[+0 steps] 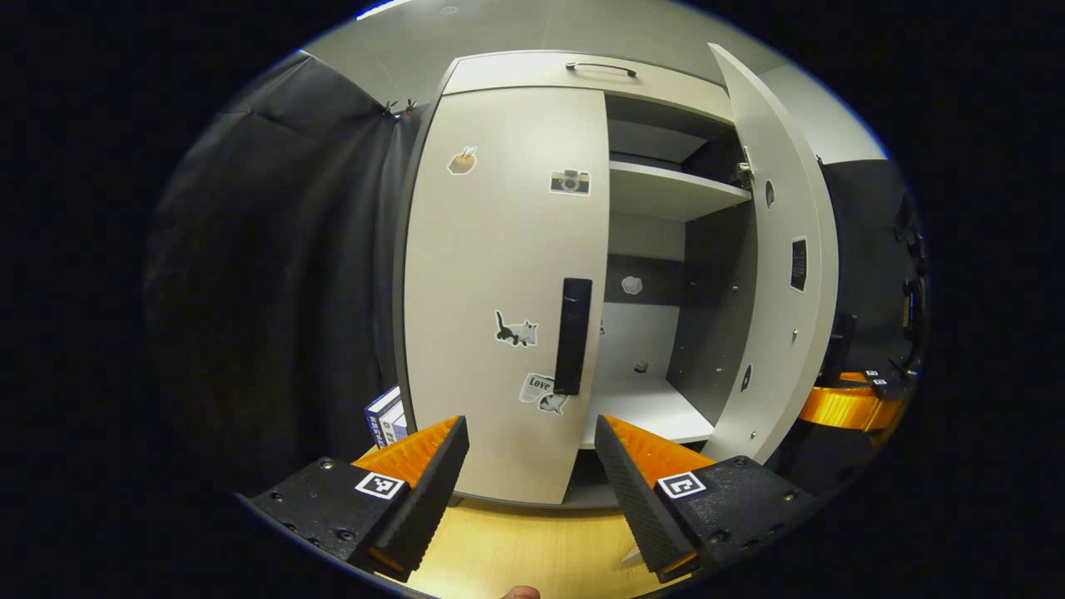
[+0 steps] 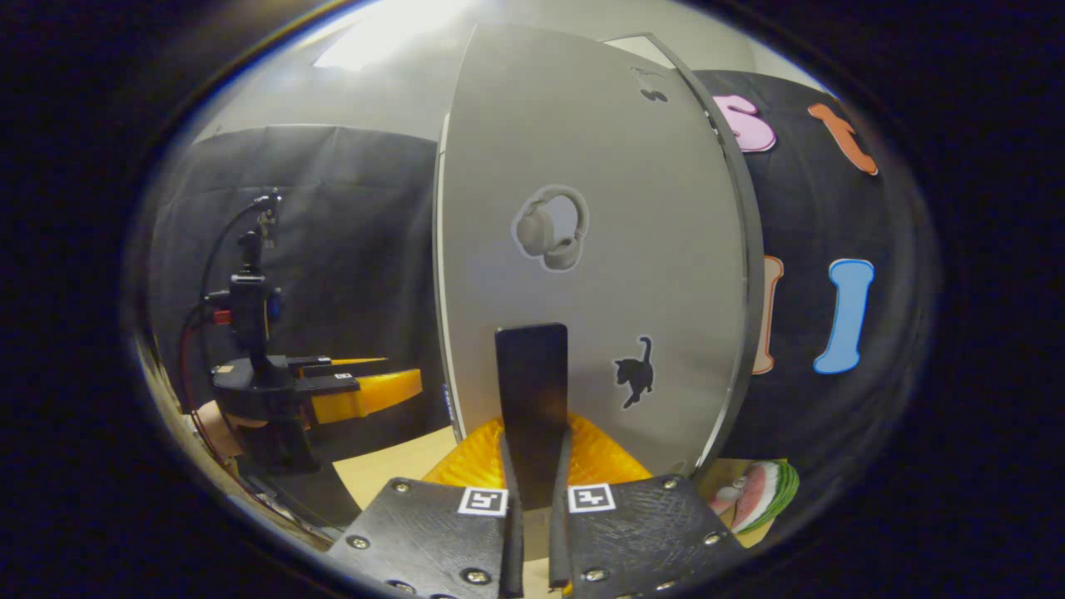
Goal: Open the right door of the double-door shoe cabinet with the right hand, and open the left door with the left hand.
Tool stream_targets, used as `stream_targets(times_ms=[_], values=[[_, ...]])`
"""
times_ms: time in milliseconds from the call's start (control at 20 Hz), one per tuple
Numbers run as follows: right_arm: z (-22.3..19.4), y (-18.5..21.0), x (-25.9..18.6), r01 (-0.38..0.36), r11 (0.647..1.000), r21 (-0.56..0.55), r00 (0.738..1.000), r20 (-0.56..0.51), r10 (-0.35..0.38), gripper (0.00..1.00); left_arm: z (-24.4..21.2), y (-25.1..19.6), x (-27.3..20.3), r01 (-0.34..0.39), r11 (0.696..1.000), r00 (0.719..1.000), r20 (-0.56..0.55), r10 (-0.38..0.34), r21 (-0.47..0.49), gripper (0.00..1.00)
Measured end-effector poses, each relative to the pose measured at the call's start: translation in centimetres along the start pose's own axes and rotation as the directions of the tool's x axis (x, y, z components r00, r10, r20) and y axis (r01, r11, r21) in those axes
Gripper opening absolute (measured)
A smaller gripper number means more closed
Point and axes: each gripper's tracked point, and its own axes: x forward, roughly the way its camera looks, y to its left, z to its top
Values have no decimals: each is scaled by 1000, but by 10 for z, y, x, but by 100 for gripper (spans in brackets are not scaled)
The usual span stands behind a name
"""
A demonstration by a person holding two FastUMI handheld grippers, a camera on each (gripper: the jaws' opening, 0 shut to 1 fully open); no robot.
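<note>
Left gripper view: the left gripper hangs in front of the shoe cabinet with its jaws wide apart, holding nothing. The left door is closed, its dark handle just above the gap between the jaws; the right door stands swung open, baring shelves. Right gripper view: the right gripper has its jaws clamped on the right door's handle, the door's face rising straight ahead.

Left tool spread before closed left door, right door open
</note>
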Motion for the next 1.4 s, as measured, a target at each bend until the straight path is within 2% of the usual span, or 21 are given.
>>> stream_targets(times_ms=[250, 550, 800, 850, 900, 1000, 1300, 1400], values=[[1, -6, -8, -91, 995, 30, 996, -10, 92, 12, -6, -5, -10, -26, 1000, 1000, -10, 26, 4, 95], [3, -24, -22, -126, 991, 34, 992, -12, 126, 12, -8, -20, -17, -35, 999, 999, -13, 35, 9, 95], [8, -56, -36, -94, 995, 45, 996, 8, 94, 12, -11, -38, -19, -19, 1000, 1000, -12, 19, -7, 95], [7, -57, -40, -88, 995, 41, 996, 14, 87, 17, -12, -43, -18, -11, 1000, 1000, -16, 11, -10, 95], [8, -61, -44, -81, 996, 45, 997, 19, 80, 12, -12, -48, -17, -4, 1000, 1000, -17, 4, -12, 95], [7, -71, -50, -64, 996, 59, 998, 32, 62, 12, -11, -54, -16, 5, 1000, 1000, -13, -5, -12, 95], [5, -72, -52, -56, 997, 53, 997, 46, 54, 11, -9, -64, -11, 27, 1000, 1000, -9, -27, -4, 95], [4, -72, -53, -51, 997, 61, 998, 50, 48, 14, -10, -64, -7, 30, 1000, 999, -14, -30, -1, 95]])
